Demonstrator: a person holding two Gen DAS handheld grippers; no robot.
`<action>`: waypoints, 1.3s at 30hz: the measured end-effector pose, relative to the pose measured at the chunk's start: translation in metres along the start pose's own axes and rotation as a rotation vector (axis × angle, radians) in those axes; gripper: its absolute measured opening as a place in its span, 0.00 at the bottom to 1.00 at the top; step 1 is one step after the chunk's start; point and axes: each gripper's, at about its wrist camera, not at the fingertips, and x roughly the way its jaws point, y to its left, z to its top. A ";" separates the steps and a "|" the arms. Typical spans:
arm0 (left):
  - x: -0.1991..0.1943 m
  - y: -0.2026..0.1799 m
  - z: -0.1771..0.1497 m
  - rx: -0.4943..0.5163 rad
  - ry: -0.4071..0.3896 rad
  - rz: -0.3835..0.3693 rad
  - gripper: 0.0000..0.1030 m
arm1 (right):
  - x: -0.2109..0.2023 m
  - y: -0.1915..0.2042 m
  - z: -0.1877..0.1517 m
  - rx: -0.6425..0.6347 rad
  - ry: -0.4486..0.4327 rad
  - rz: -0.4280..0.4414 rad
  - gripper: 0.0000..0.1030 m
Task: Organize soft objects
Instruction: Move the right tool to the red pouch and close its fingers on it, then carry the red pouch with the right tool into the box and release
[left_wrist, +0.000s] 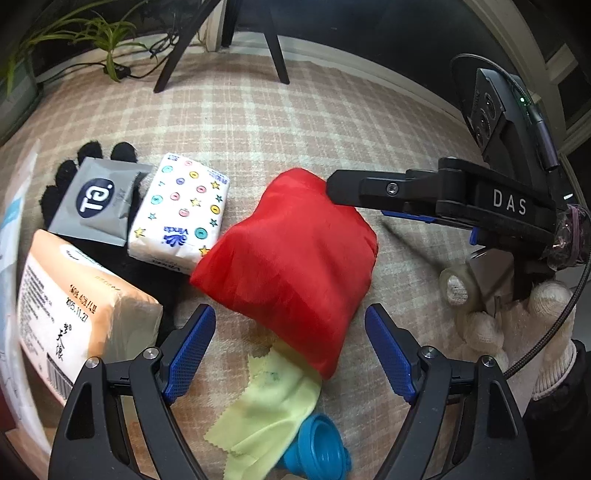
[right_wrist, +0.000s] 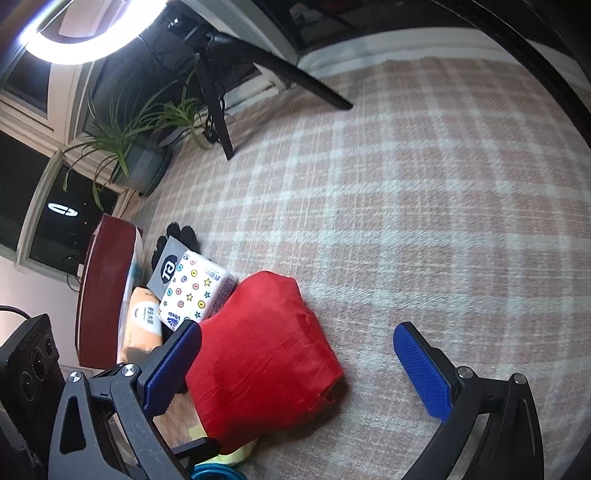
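Here, both grippers' jaws apart around red pouch (left_wrist: 291, 266).

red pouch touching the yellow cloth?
Touching. Left wrist view: the red pouch lies over the yellow cloth's upper edge, no gap between them.

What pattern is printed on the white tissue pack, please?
Coloured buttons and stars on the tissue pack, clearest in the left wrist view.

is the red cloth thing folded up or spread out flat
Folded up. The red cloth bundle sits as a puffy, compact mound on the plaid carpet, its edges tucked under.
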 end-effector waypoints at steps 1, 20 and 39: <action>0.002 0.000 0.000 -0.002 0.006 -0.002 0.80 | 0.003 -0.001 0.000 0.006 0.009 0.011 1.00; 0.039 -0.017 0.024 0.040 0.038 -0.054 0.66 | 0.011 -0.007 -0.007 0.051 0.078 0.115 0.66; 0.023 -0.073 0.034 0.183 -0.018 -0.113 0.65 | -0.059 0.006 -0.034 0.061 -0.055 0.028 0.52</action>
